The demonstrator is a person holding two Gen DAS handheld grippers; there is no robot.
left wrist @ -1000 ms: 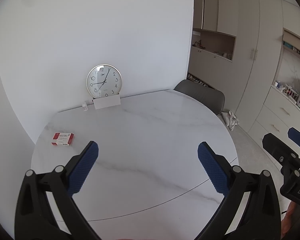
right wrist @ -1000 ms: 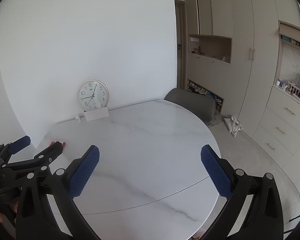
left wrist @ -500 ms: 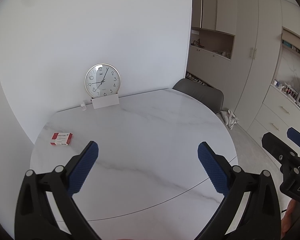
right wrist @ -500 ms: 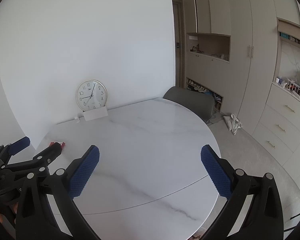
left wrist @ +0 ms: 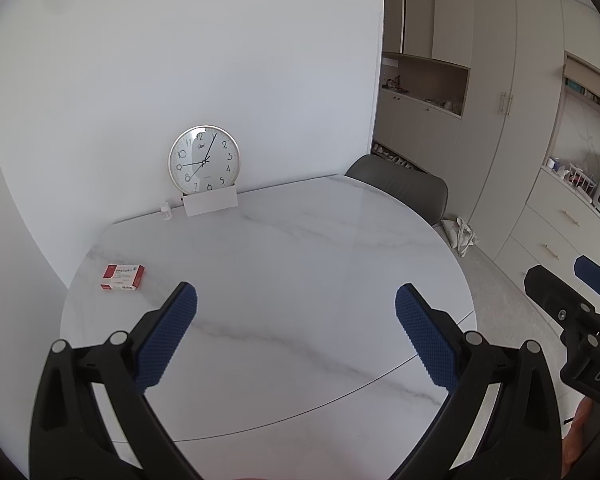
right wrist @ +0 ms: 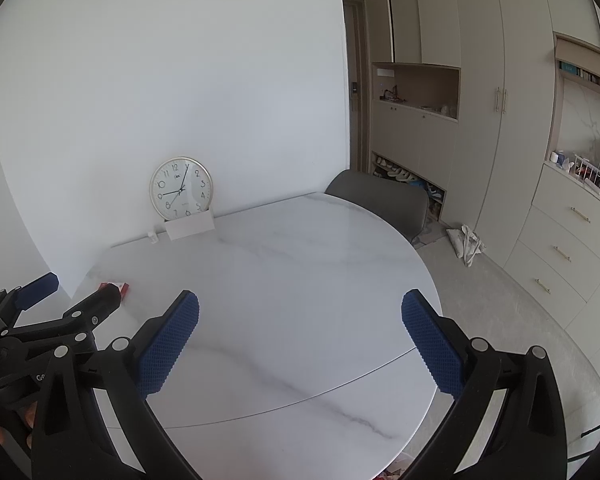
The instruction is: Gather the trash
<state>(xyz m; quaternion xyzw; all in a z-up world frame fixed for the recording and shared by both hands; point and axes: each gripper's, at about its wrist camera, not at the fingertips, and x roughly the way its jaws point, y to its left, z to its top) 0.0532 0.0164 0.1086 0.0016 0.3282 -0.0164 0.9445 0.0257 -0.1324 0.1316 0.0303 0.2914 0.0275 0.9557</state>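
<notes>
Here, left hand-held gripper (left wrist: 296,326) wide, empty; right hand-held gripper (right wrist: 300,332) likewise; red-white box (left wrist: 123,277) on marble table (left wrist: 300,248).

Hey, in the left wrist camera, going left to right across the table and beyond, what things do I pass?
red and white box → small white bottle → clock → grey chair → white bag on the floor → right gripper

One red box (left wrist: 123,277), one clock (left wrist: 204,159), one table (left wrist: 300,264), one chair (left wrist: 400,190).
</notes>
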